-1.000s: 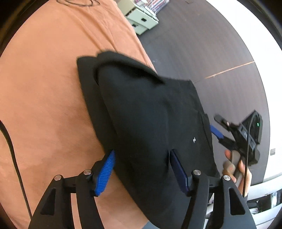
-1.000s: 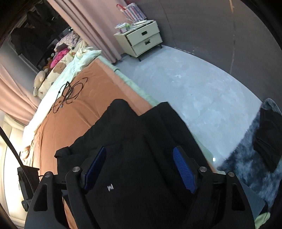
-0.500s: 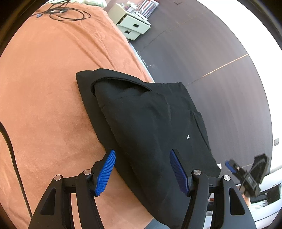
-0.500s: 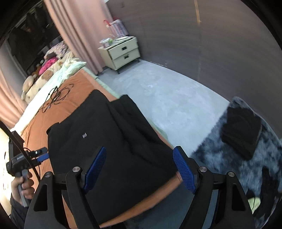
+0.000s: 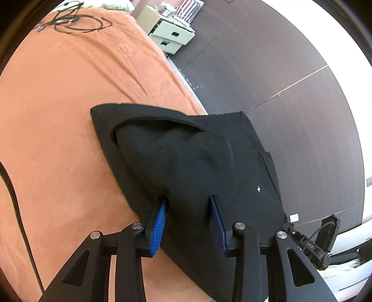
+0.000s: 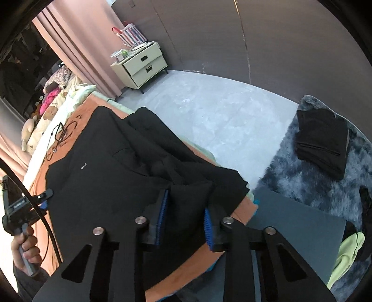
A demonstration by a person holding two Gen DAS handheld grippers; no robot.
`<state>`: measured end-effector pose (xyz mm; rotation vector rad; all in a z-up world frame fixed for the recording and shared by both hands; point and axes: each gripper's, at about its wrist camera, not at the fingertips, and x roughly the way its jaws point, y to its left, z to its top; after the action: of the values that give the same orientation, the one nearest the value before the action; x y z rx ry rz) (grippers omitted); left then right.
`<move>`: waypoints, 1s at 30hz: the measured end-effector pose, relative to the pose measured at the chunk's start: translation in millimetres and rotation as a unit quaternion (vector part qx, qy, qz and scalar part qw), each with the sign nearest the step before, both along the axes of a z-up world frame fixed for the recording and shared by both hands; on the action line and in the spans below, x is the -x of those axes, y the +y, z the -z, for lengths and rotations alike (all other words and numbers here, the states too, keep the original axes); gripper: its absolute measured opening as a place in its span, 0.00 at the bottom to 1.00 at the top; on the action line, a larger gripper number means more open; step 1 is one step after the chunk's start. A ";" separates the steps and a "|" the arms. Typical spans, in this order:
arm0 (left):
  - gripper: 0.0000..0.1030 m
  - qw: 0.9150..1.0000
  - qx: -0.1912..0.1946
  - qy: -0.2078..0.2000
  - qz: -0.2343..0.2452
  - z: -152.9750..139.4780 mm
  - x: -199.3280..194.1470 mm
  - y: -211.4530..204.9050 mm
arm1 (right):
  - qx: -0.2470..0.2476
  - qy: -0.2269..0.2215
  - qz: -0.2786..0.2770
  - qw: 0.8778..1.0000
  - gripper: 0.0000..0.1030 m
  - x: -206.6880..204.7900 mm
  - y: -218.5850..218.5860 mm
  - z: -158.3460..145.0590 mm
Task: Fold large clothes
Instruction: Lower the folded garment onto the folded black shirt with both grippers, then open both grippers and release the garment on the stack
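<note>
A large black garment (image 5: 200,162) lies folded on the orange bed cover (image 5: 58,104), reaching to the bed's edge. My left gripper (image 5: 188,209) has its blue-padded fingers closed in on a bunched near edge of the garment. My right gripper (image 6: 184,206) likewise pinches a raised fold of the same garment (image 6: 116,176) at the bed's corner. The left gripper also shows at the left of the right wrist view (image 6: 28,204), held in a hand. The right gripper's body shows at the lower right of the left wrist view (image 5: 313,241).
Black cables (image 5: 76,21) lie on the far end of the bed. A pale nightstand (image 6: 141,65) stands by the pink curtain. A grey shaggy rug (image 6: 309,183) on the floor bears a folded black garment (image 6: 323,141). Pillows and plush toys (image 6: 46,113) line the bed's head.
Both grippers have moved in onto the garment's near edge and narrowed from wide open to pinching the cloth. The cloth now bunches up between each pair of fingers.
</note>
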<state>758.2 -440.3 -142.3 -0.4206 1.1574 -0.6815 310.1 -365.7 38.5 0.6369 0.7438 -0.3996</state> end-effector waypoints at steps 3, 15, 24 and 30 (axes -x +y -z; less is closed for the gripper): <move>0.38 1.000 0.007 0.009 -0.004 5.1 -6.2 -2.2 | -0.006 0.005 0.003 1.000 0.21 -4.9 -1.7 10.8; 0.39 1.000 -0.009 -0.017 -0.016 -29.8 22.0 23.6 | 0.017 0.005 0.012 1.000 0.35 14.6 31.7 -17.5; 0.77 0.998 -0.007 -0.060 -0.029 -89.2 76.2 61.7 | 0.060 -0.048 -0.027 0.997 0.81 67.7 89.1 -57.3; 0.96 0.995 -0.013 -0.094 -0.035 -118.6 116.2 84.7 | 0.088 -0.062 -0.024 0.994 1.00 106.2 119.2 -65.8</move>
<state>642.0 -355.5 -23.8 -0.3660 0.9678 -0.6298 203.9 -246.6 104.2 0.4730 0.5980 -0.3730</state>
